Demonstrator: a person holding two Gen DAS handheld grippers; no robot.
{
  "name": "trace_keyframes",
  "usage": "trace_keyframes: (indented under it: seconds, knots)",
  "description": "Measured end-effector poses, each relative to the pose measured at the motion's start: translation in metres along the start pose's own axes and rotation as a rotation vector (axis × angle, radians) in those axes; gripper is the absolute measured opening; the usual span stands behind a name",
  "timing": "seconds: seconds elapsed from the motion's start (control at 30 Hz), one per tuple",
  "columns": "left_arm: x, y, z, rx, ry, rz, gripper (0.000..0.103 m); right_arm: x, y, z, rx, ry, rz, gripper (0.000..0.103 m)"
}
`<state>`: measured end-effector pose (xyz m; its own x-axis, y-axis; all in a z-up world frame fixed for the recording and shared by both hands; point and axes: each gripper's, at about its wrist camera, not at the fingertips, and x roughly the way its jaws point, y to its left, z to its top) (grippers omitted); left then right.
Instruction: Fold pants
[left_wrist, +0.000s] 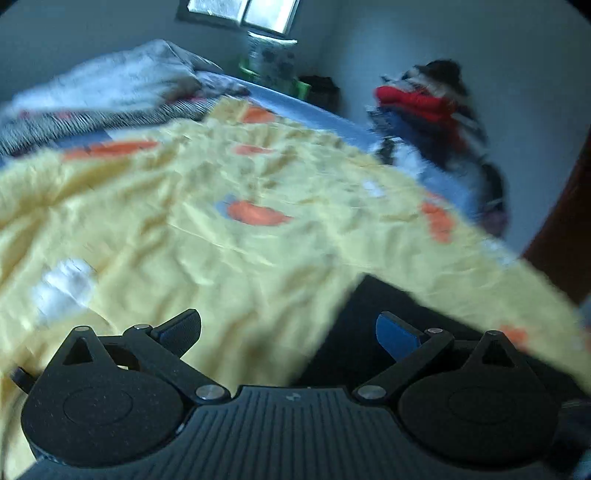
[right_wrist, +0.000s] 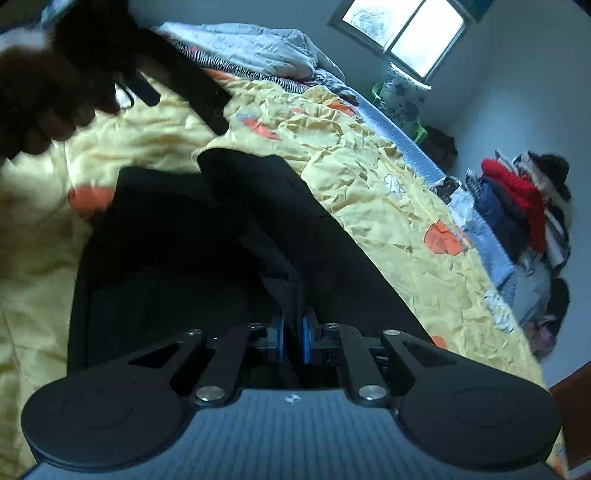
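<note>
The black pants (right_wrist: 184, 236) lie on a yellow bedsheet (right_wrist: 388, 206) with orange patches. In the right wrist view my right gripper (right_wrist: 291, 332) is shut on a fold of the pants, the blue pads pinching dark cloth between them. The left gripper's body (right_wrist: 173, 77) and the hand holding it show blurred at the upper left of that view, above the pants. In the left wrist view my left gripper (left_wrist: 288, 332) is open and empty, its fingers (left_wrist: 181, 328) spread wide above the sheet (left_wrist: 221, 240), with a dark part of the pants (left_wrist: 369, 310) just ahead on the right.
A crumpled grey quilt (right_wrist: 258, 48) and a striped blanket (left_wrist: 92, 122) lie at the far end of the bed. A pile of clothes (right_wrist: 524, 206) with a red garment stands against the wall beyond the bed's right edge. A window (right_wrist: 402, 26) is behind.
</note>
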<state>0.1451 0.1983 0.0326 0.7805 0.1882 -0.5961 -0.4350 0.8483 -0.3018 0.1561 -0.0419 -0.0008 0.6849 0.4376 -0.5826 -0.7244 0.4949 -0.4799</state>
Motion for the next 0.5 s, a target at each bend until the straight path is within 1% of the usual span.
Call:
trace_keyframes:
  seconds: [0.03,0.13,0.17,0.2,0.23,0.27,0.3,0.37,0.4,0.43,0.47,0.5]
  knots:
    - [-0.002,-0.003,-0.001,-0.013,0.019,-0.048,0.102,0.000,0.001,0.000,0.002,-0.003,-0.004,0.010]
    - [0.003,-0.016,-0.008,-0.046,0.123,-0.176,0.102,-0.003,0.004,-0.001,0.025,-0.011,-0.018,0.010]
    - [0.006,-0.022,-0.012,-0.060,0.153,-0.209,0.102,-0.005,0.005,-0.001,0.040,-0.017,-0.022,0.010]
    - [0.009,-0.027,-0.015,-0.068,0.171,-0.220,0.102,-0.008,0.005,-0.002,0.056,-0.024,-0.021,0.010]
    - [0.012,-0.031,-0.018,-0.077,0.177,-0.215,0.102,-0.010,0.004,-0.002,0.067,-0.030,-0.016,0.010]
    - [0.015,-0.035,-0.021,-0.088,0.170,-0.198,0.102,-0.013,0.004,-0.002,0.075,-0.036,-0.012,0.010]
    - [0.020,-0.037,-0.023,-0.101,0.159,-0.171,0.099,-0.016,0.005,-0.002,0.085,-0.041,-0.007,0.010]
    - [0.026,-0.039,-0.025,-0.131,0.155,-0.147,0.088,-0.020,0.008,-0.002,0.091,-0.044,0.005,0.010]
    - [0.028,-0.039,-0.025,-0.137,0.155,-0.151,0.072,-0.023,0.010,-0.003,0.089,-0.044,0.013,0.010]
    - [0.028,-0.038,-0.025,-0.125,0.153,-0.132,0.059,-0.025,0.014,-0.003,0.084,-0.043,0.022,0.010]
    - [0.025,-0.038,-0.026,-0.101,0.135,-0.113,0.046,-0.028,0.019,-0.003,0.081,-0.043,0.027,0.010]
    - [0.022,-0.032,-0.026,-0.079,0.122,-0.128,0.028,-0.031,0.023,-0.004,0.080,-0.043,0.039,0.010]
